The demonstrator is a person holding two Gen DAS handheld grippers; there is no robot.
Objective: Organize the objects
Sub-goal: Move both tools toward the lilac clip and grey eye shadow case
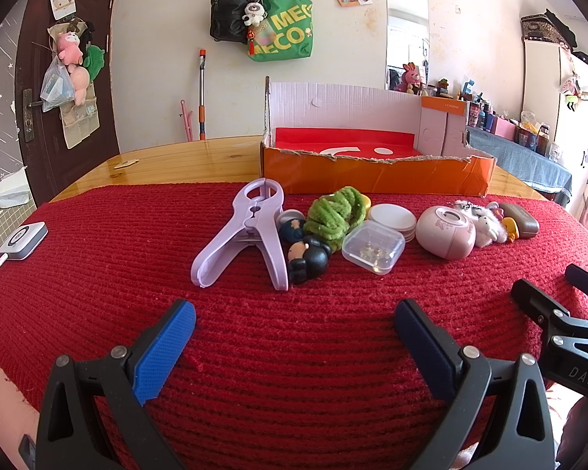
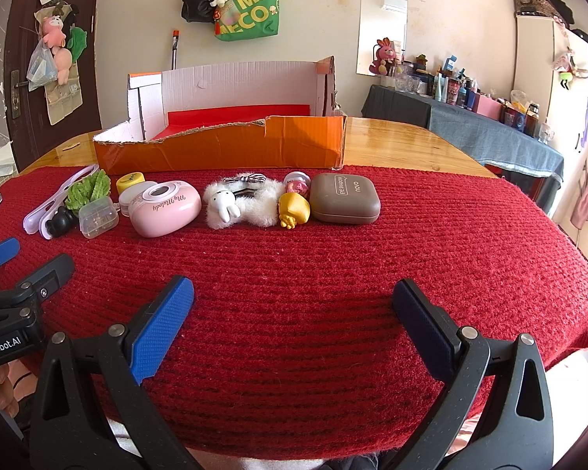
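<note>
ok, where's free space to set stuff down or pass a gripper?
Free: the red mat between the item row and both open grippers, mat right of the brown eyeshadow case, and the orange box's red floor. Crowded: the row from the lilac clamp to the case, items touching, tight against the box front.

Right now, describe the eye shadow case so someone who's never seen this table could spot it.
Find the orange cardboard box at the back of the red knitted mat. A row of small things lies in front of it; the eye shadow case is at its right end, a smooth brown rounded-square compact beside the yellow toy.
</note>
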